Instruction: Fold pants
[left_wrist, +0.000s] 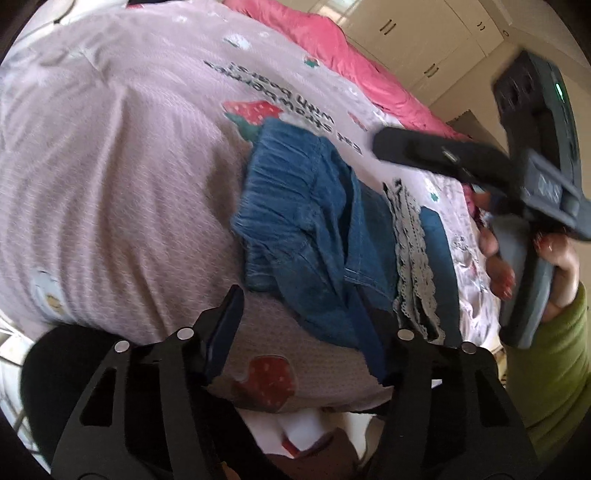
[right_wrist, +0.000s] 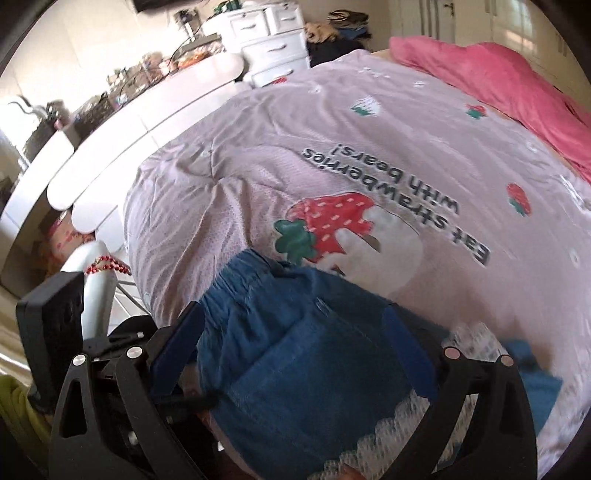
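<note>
Blue denim pants (left_wrist: 314, 229) with grey lace trim (left_wrist: 413, 258) lie bunched on a pale pink strawberry-print bedspread (left_wrist: 110, 184). My left gripper (left_wrist: 306, 328) is open just in front of the pants' near edge, its right finger partly hidden by the denim. In the right wrist view the pants (right_wrist: 295, 350) fill the space between my right gripper's (right_wrist: 291, 332) open fingers, which hover over them. The right gripper also shows in the left wrist view (left_wrist: 424, 151), held above the pants' far right side.
A pink blanket (right_wrist: 498, 85) lies across the far side of the bed. White drawers (right_wrist: 269, 37) and a cluttered white counter (right_wrist: 147, 96) stand to the left. Cream wardrobe doors (left_wrist: 406, 33) line the back wall.
</note>
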